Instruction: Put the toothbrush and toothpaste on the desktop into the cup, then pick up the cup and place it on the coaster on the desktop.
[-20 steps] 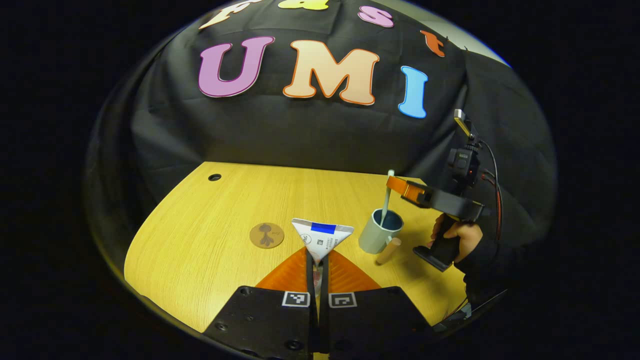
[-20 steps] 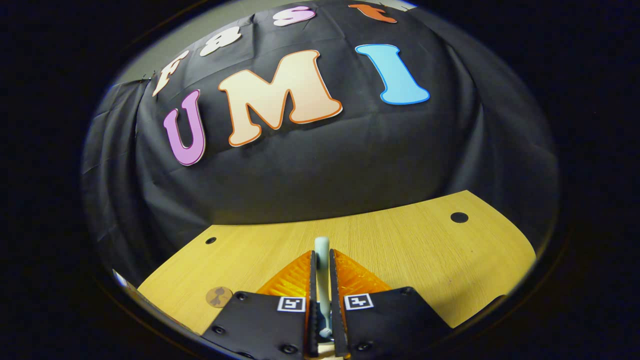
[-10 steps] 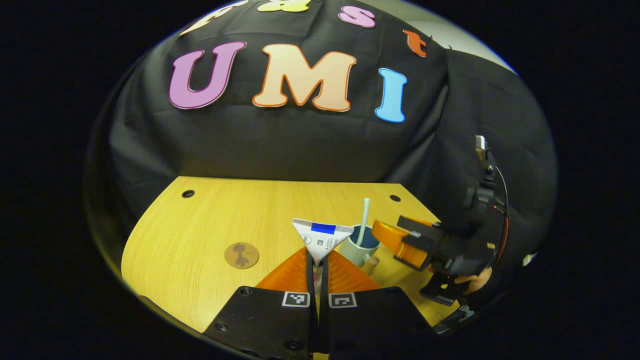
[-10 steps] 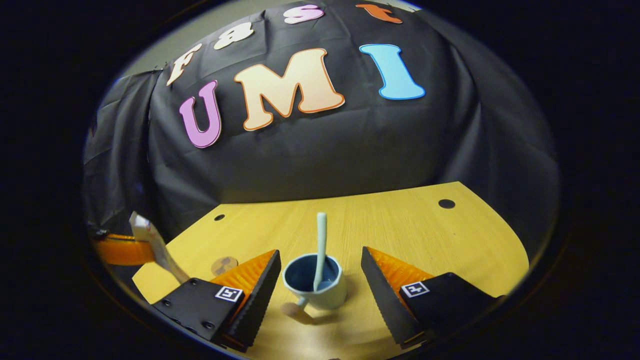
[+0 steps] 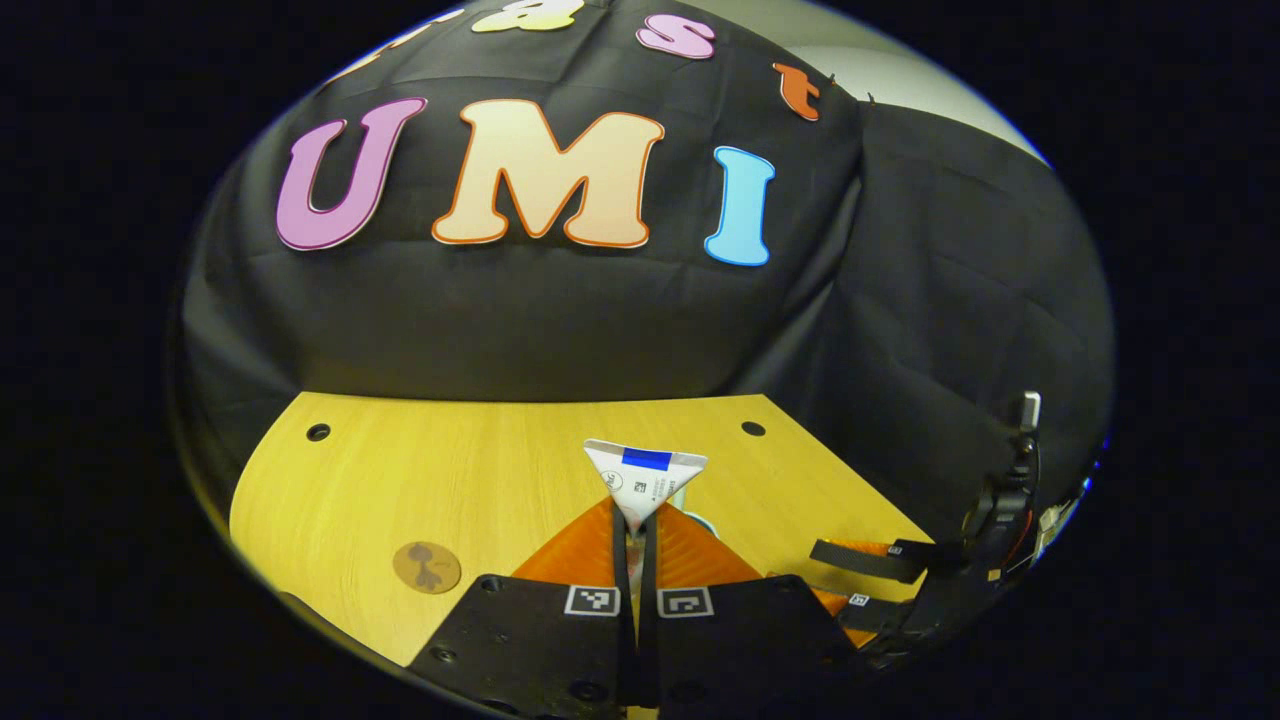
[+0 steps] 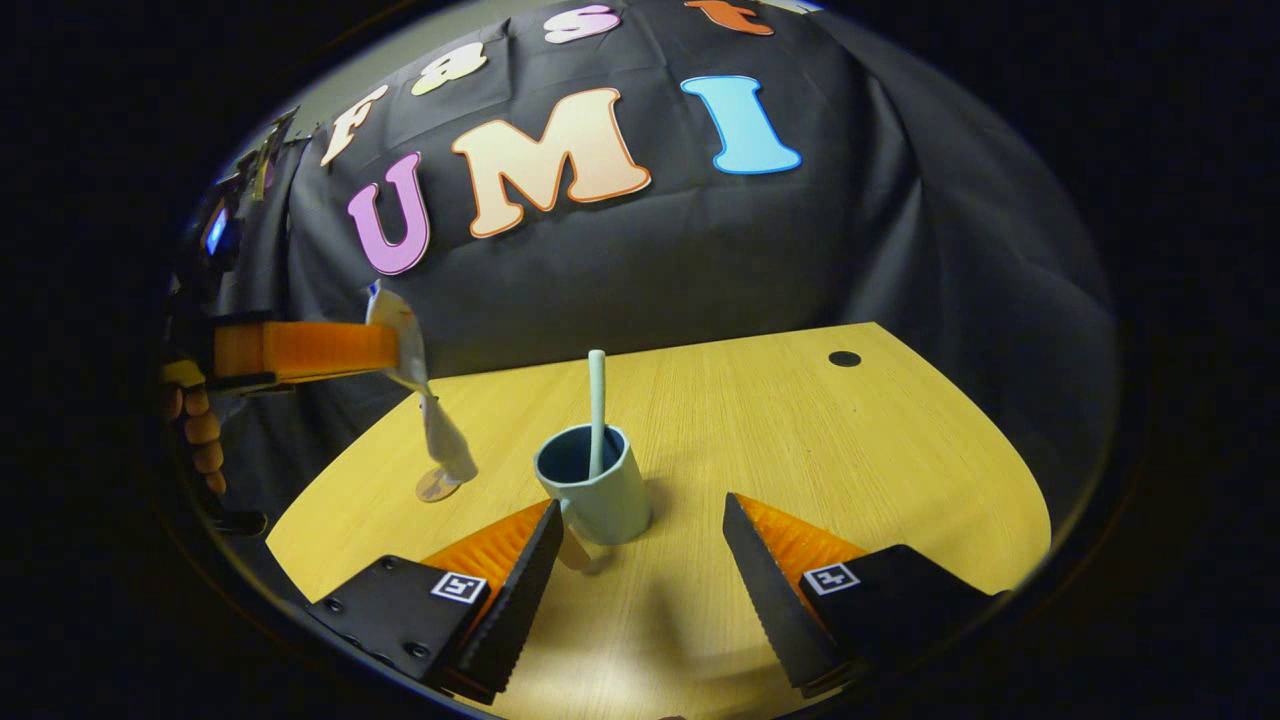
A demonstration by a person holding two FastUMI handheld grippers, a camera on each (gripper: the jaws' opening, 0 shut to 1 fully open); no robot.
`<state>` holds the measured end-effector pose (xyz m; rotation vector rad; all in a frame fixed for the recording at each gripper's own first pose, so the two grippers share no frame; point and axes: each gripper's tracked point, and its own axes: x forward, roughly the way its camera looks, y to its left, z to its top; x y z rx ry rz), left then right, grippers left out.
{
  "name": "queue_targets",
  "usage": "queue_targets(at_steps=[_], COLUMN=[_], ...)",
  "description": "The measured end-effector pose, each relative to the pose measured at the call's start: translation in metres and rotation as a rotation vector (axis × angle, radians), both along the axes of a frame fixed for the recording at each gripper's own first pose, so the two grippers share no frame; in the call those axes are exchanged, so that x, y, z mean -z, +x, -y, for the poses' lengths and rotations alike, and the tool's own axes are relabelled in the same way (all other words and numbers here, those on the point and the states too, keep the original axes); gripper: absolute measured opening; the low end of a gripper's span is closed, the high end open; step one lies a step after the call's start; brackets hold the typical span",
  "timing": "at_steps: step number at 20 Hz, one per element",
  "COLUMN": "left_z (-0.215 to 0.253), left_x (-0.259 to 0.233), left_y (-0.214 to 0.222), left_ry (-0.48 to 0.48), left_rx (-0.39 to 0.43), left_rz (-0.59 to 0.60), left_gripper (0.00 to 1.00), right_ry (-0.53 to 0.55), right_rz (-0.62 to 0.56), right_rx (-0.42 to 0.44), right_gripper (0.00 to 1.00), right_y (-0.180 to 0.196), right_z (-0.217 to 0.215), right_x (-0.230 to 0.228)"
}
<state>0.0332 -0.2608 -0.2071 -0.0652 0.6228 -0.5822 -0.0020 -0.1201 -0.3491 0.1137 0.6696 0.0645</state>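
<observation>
In the left gripper view, the left gripper (image 5: 636,560) has its jaws closed tight on the toothpaste tube (image 5: 644,478), whose crimped flat end stands up between the orange fingers (image 5: 575,550). A sliver of the cup (image 5: 700,522) peeks out just right of the tube, mostly hidden behind it. The round brown coaster (image 5: 427,567) lies on the near left of the wooden desktop (image 5: 480,470), bare. The right gripper (image 5: 850,575) sits low at the right edge.

In the right gripper view, the right gripper (image 6: 640,560) holds nothing, its jaws wide apart, with the cup (image 6: 593,484) just beyond and between the fingers. The toothbrush (image 6: 596,400) stands upright in the cup, so that part looks done. The toothpaste tube (image 6: 425,400) hangs from the left gripper (image 6: 385,348) above the desktop (image 6: 800,440), left of the cup and not yet in it. The coaster (image 6: 436,486) lies beneath the tube's lower end. Left to do, as I judge: drop the tube in, then carry the cup to the coaster.
</observation>
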Motion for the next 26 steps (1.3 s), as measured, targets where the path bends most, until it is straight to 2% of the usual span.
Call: queue_targets(at_steps=[8,13,19,22,24,25,26], left_z=[0.047,0.058,0.064,0.057,0.058,0.053,0.048], left_x=[0.009,0.040,0.082,0.098,0.098,0.097,0.093], left_y=[0.012,0.009,-0.010,-0.016,-0.013,-0.015,-0.012], left_ry=[-0.054,-0.070,-0.001,0.025,0.032,0.047,0.058], left_rx=[0.043,0.010,0.014,-0.015,-0.033,-0.040,-0.046], left_rz=[-0.013,-0.082,-0.134,-0.175,-0.162,-0.147,-0.122], left_gripper=[0.00,0.00,0.01,0.00,0.04,0.17,0.23], right_ry=[-0.011,-0.015,-0.017,-0.012,0.001,0.007,0.008], right_rz=[-0.023,-0.028,-0.041,-0.044,-0.055,-0.059,-0.068], right_rx=[0.050,0.063,0.053,0.035,0.013,0.001,-0.014], right_gripper=[0.99,0.99,0.99,0.99,0.99,0.99,0.99], right_y=[-0.013,-0.017,-0.021,-0.018,-0.016,-0.014,-0.012], right_z=[0.023,0.032,0.038,0.034,0.027,0.023,0.019], right_x=[0.000,-0.003,-0.004,-0.005,-0.005,-0.006,-0.006])
